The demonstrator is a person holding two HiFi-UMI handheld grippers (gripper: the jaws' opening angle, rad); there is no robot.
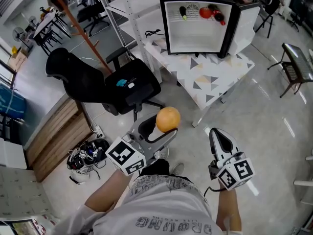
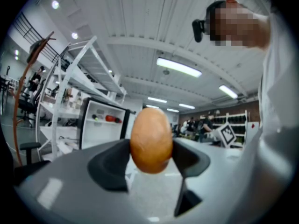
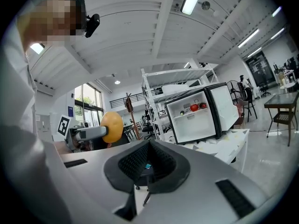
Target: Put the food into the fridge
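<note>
An orange fruit (image 1: 167, 119) sits between the two pads of my left gripper (image 1: 162, 127), held at waist height; the gripper is shut on it. In the left gripper view the orange (image 2: 150, 140) fills the gap between the dark pads (image 2: 112, 164). My right gripper (image 1: 218, 138) hangs to the right with its jaws together and nothing in them. The small black fridge (image 1: 198, 21) stands on a white table (image 1: 215, 75) ahead with its door open to the right. A red tomato (image 1: 205, 12) and other dark items lie on its top shelf. The right gripper view shows the fridge (image 3: 198, 113) and the orange (image 3: 111, 126).
A black office chair (image 1: 112, 84) stands between me and the table's left end. White metal shelving (image 1: 122, 6) rises left of the fridge. A bundle of cables (image 1: 88, 153) lies on the floor at the left, and a dark chair (image 1: 293, 70) stands far right.
</note>
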